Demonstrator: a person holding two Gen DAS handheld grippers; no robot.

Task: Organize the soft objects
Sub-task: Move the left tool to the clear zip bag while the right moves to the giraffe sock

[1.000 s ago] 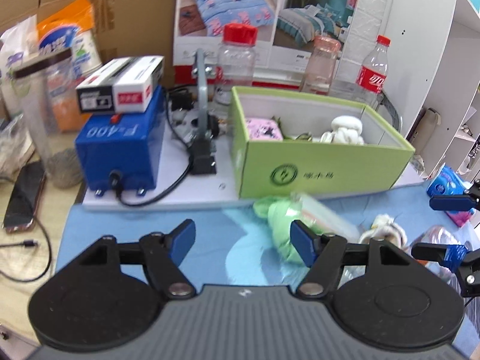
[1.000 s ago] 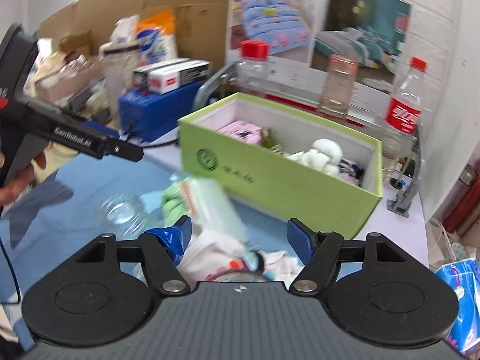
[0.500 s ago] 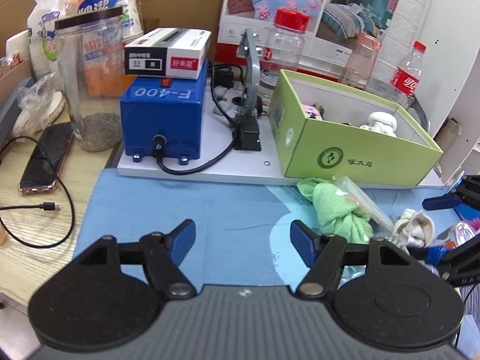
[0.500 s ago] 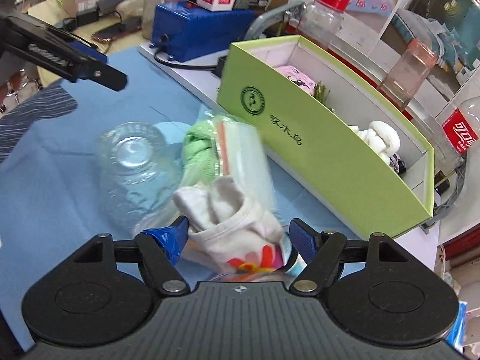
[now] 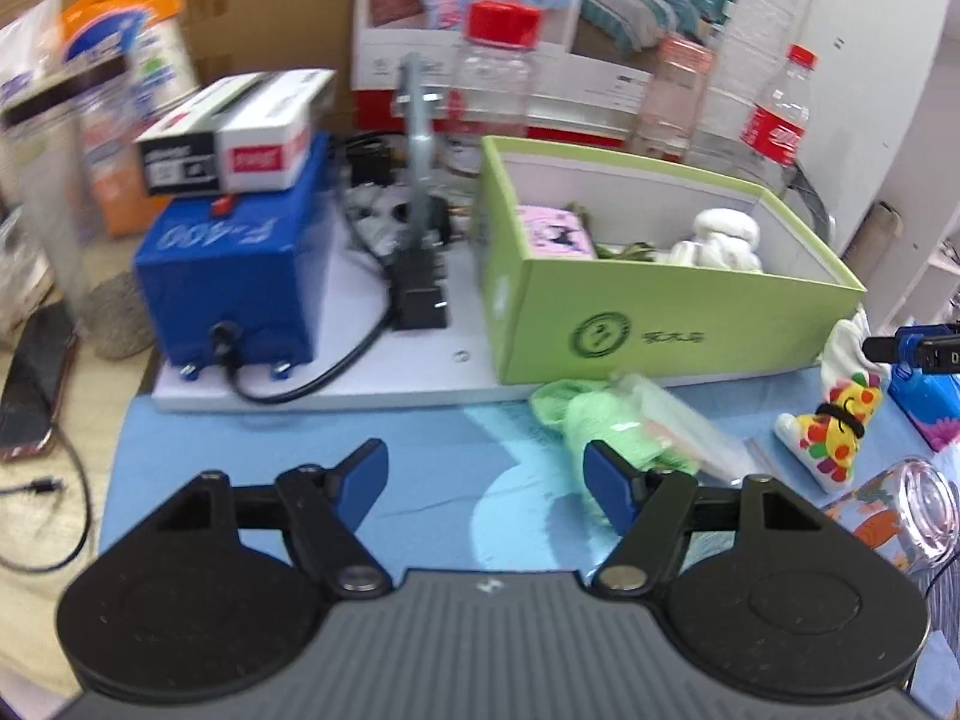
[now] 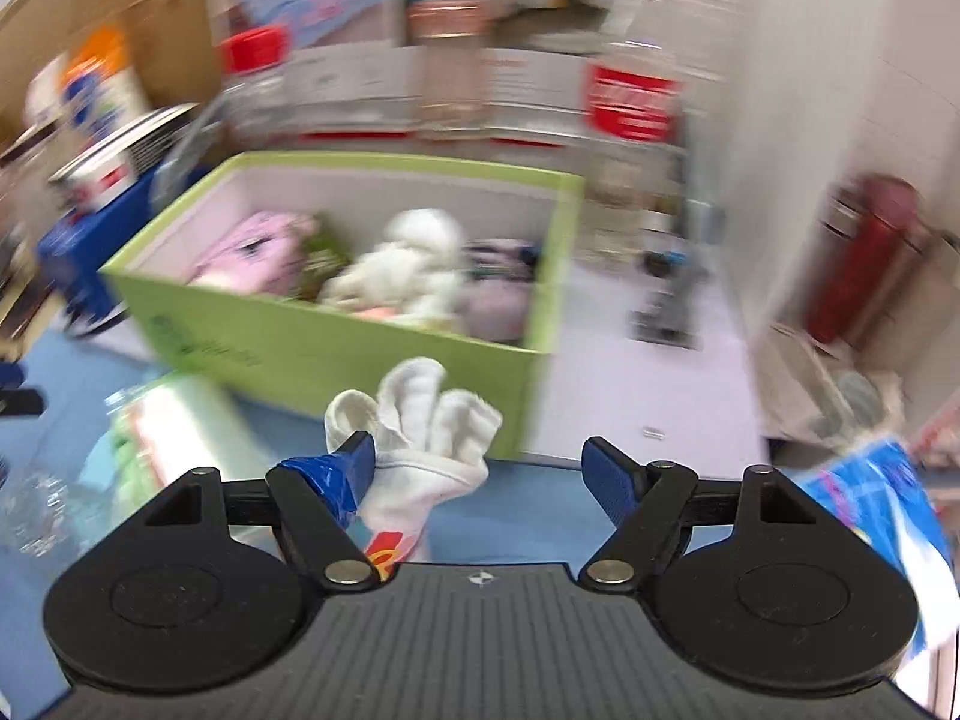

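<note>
A green box holds a pink soft item, a white plush and other soft things. A white sock bundle with coloured print hangs off the left finger of my right gripper, whose jaws stand wide open in front of the box. My left gripper is open and empty above the blue mat. A green cloth in a clear bag lies on the mat next to the left gripper's right finger.
A blue machine with small cartons on top and a black cable stands left of the box. Bottles line the back. A clear glass lies at the mat's right. A phone lies far left. A tissue pack sits right.
My right gripper has lifted off the mat toward the green box, with the sock bundle carried up on its left finger. The left gripper has moved closer to the box and the green cloth.
</note>
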